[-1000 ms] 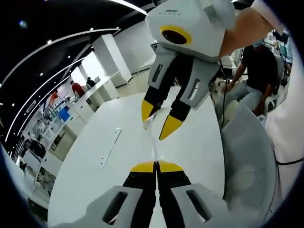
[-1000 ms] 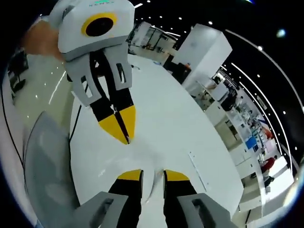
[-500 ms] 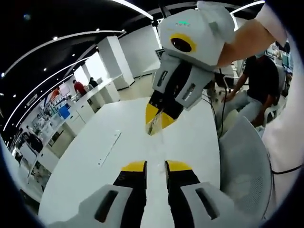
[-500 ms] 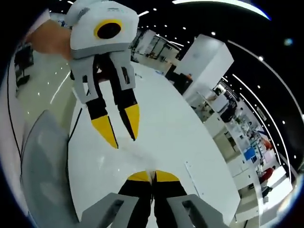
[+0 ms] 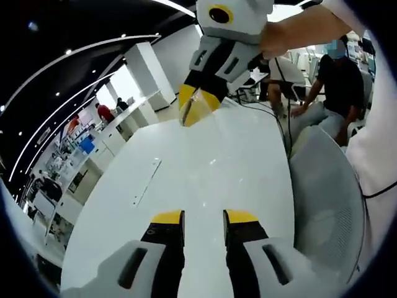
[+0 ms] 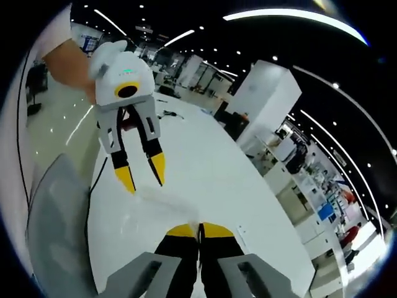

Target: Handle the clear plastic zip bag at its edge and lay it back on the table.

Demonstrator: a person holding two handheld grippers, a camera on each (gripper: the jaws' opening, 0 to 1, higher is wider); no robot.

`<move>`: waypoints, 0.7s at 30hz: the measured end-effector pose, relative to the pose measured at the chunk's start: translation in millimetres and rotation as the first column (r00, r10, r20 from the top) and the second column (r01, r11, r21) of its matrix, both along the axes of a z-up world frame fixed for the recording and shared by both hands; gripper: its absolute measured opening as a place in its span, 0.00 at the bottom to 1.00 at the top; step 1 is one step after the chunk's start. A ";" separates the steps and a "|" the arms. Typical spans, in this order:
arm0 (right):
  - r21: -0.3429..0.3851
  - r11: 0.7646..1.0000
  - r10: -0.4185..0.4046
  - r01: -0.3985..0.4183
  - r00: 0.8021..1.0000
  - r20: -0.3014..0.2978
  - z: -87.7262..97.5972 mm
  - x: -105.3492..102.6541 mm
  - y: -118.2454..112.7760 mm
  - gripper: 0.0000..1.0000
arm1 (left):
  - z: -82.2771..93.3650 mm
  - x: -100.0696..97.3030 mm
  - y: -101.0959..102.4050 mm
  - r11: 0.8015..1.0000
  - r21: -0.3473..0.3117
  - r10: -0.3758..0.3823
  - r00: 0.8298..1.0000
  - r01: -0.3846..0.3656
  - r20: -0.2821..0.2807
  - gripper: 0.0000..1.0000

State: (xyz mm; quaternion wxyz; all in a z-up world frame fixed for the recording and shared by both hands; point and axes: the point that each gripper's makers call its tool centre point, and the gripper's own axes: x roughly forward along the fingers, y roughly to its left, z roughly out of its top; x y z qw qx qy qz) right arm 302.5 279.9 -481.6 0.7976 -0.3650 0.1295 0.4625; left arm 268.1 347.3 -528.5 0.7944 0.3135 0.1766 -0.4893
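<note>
Seen from the left gripper view, the left gripper (image 5: 203, 218) holds its yellow-tipped jaws a small way apart with nothing between them, low over the white worktop (image 5: 186, 161). Beyond it, toward the far end of the worktop, the right gripper (image 5: 197, 105) has its jaws closed on one edge of the clear plastic zip bag (image 5: 201, 112), which hangs from them above the surface. A narrow slot cover (image 5: 146, 183) lies flush in the worktop toward its left edge; the surface between the grippers is unobstructed. A grey mesh chair (image 5: 329, 205) stands against the worktop's right edge, and a seated person (image 5: 332, 93) is beyond it.

From the right gripper view, the right gripper (image 6: 199, 229) pinches the bag's edge, and the film (image 6: 167, 202) trails toward the left gripper (image 6: 141, 176), whose jaws stand apart, just clear of the bag.
</note>
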 end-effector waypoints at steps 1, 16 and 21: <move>0.001 1.000 0.002 -0.002 1.000 -0.004 -0.4 -0.2 0.2 0.00 | -1.3 -0.1 -0.9 1.000 -0.001 -0.004 1.000 0.004 -0.002 0.22; -0.002 0.999 -0.044 0.044 0.999 -0.001 2.2 8.3 -6.8 0.00 | 4.4 2.8 -8.3 1.000 -0.009 -0.011 1.000 0.011 0.025 0.01; -0.039 0.995 -0.089 0.089 0.996 -0.009 -8.6 21.6 -14.3 0.00 | 2.6 6.1 -6.3 1.000 -0.024 0.016 1.000 -0.016 0.006 0.14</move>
